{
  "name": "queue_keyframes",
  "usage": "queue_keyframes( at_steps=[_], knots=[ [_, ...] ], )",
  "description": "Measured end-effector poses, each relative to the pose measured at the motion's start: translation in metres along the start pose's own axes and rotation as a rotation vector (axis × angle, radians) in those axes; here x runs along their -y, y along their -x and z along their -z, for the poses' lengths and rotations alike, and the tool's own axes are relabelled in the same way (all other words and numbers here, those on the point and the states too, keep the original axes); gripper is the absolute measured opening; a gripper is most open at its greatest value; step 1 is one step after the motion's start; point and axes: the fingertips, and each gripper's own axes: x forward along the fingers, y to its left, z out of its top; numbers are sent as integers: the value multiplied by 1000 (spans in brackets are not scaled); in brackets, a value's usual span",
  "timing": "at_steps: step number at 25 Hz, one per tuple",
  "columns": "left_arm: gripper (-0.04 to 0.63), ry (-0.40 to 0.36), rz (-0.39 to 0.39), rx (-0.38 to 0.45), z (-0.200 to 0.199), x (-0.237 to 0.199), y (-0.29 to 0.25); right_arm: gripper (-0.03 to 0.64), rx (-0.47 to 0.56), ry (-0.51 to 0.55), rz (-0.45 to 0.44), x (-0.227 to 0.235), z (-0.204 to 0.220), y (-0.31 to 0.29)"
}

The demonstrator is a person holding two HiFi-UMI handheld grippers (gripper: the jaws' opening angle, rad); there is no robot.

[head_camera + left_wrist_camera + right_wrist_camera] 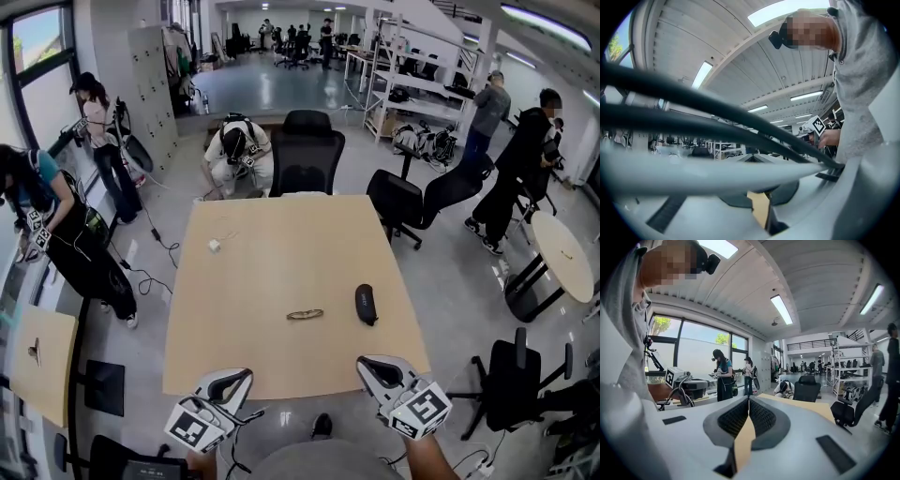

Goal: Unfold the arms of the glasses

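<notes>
Glasses (305, 314) lie folded on the worktop (262, 253) beside a dark case (366, 304), untouched. The left claw (236, 379) and right claw (372, 367) hang near the worktop's front edge, pressed together and empty, so unfolding has not begun.

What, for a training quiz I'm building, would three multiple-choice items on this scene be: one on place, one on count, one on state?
1. In the head view, the black case lies where from the glasses? A left; B right; C on top.
2. How many things lie on the table? A five; B one; C three.
3. Jaws of the right gripper: A shut, empty; B shut on the glasses; C wide apart.

1 B: it sits to their right.
2 C: glasses, black case, small white object.
3 A: the tips meet with nothing between.
</notes>
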Motion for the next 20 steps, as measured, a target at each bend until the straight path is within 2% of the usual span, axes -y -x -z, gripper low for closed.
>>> queue_keyframes(
  at_steps=[4,8,14,20],
  knots=[
    [6,-17,-4,10,1,-12,-51,8,26,7,-18,46,-5,-12],
    [6,-3,-39,19,-1,-19,-81,8,40,22,-60,76,-9,-24],
    [6,-15,-58,-40,1,-20,-125,8,37,33,-119,112,-8,-38],
    [6,-58,-47,-36,-1,-34,-161,8,24,20,-139,136,-1,-62]
  ],
)
